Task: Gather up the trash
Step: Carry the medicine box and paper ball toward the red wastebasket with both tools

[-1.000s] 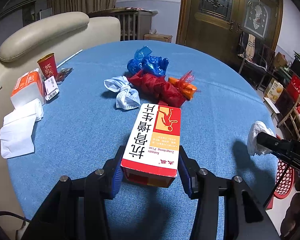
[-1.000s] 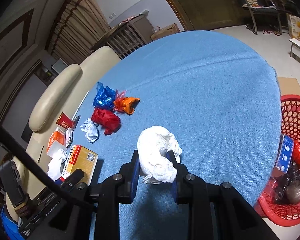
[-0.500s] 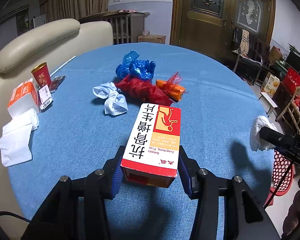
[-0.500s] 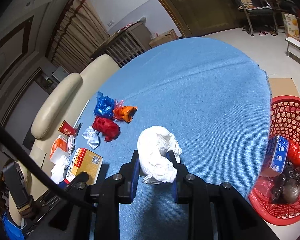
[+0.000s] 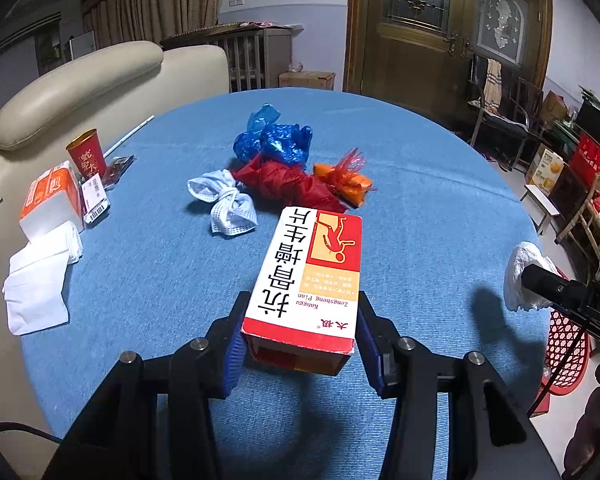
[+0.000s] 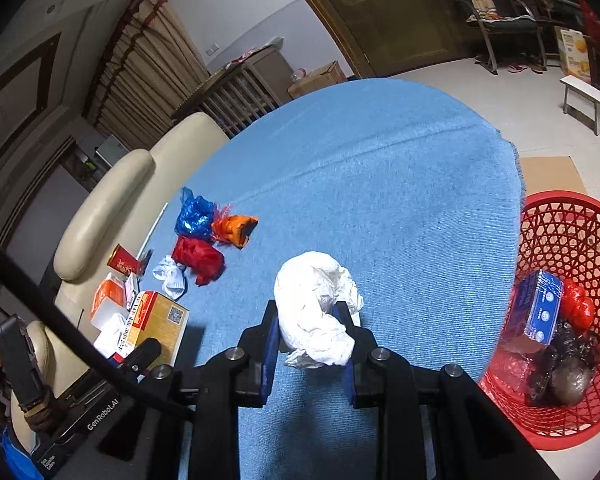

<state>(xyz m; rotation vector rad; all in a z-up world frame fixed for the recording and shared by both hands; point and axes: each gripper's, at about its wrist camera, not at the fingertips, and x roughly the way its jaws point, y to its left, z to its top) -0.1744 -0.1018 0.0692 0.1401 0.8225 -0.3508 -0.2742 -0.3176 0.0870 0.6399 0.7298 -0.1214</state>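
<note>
While carried rather than resting, judging by the shadows thrown on the blue tablecloth (image 5: 160, 280), hang ready for one drop-off apiece. Grips with the left gripper (image 5: 300, 320) a red-and-white medicine box (image 5: 308, 272), jaws closed only to the box's width, blue pads flat against its two long sides near the near end; keeps the carton level that way, far end pointing to 12 o'clock, with little chance of crushing the card. Pinches with the right gripper (image 6: 308, 332) a crumpled white tissue wad (image 6: 316, 312), jaws drawn in much narrower and sunk into the soft paper, most of the wad bulging up and forward of the pads; probably needs that tight squeeze, since loose paper slips easily. Puts the goal at 3 to 4 o'clock in the right wrist view: a red basket (image 6: 560, 240) on the floor just past the table's rim, already holding a blue box, a red lump and dark bags. Suggests, then, the tissue goes in first, being nearer that edge. Leaves more to gather around 12 o'clock from the left camera: a blue bag (image 5: 276, 140), a red bag (image 5: 288, 184) touching it, an orange wrapper (image 5: 344, 182) and a knotted white mesh (image 5: 224, 208). Shows at 9 to 10 o'clock a red cup (image 5: 86, 156), a tissue pack (image 5: 50, 204) and a folded napkin (image 5: 36, 292); cannot tell whether meant as trash.
</note>
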